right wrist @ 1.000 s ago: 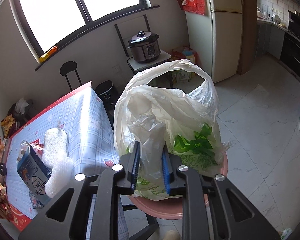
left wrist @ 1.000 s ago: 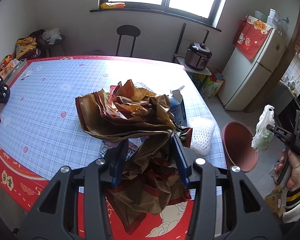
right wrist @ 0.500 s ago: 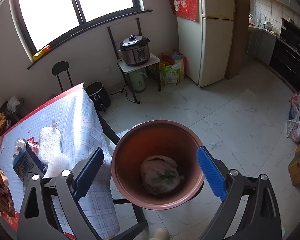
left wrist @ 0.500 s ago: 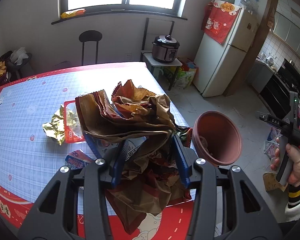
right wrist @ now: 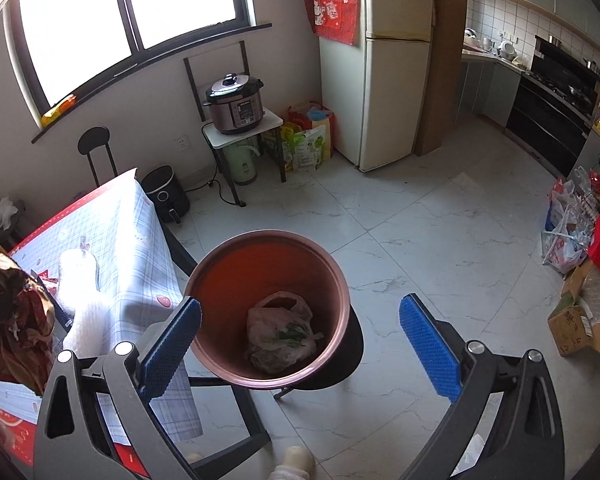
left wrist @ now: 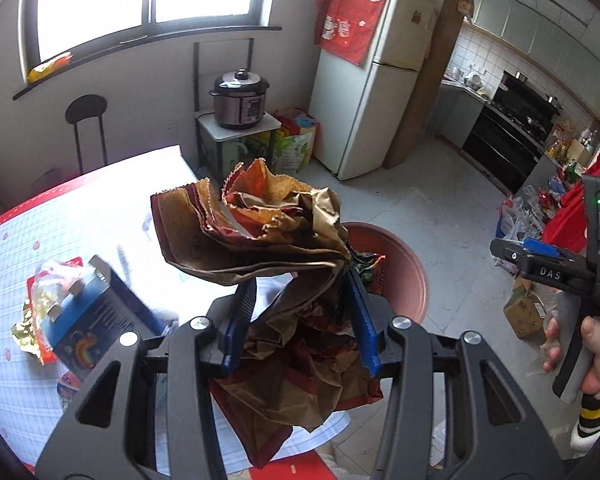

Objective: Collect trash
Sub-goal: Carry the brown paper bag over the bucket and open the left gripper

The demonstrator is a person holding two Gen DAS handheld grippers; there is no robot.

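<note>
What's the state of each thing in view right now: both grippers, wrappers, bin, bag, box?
left gripper: shut on crumpled wrappers, held up near the bin
right gripper: open, nothing between the fingers, jaws just opened
bin: upright on a stool, open-topped
plastic bag: lying in the bin's bottom
blue box: on the table, top flaps open

Daylight from the blown-out window (left wrist: 148, 0) at eleven o'clock glares on the tablecloth (left wrist: 100, 216); fisheye edges bend, the carton (left wrist: 96, 320) seemingly motion-blurred.

Both grippers: black frames, blue ribbed pads, silver screws; right gripper (left wrist: 540, 246) marked "DAS", green light; hand (left wrist: 584, 354) with black-yellow-white striped cuff (left wrist: 592, 420).
</note>
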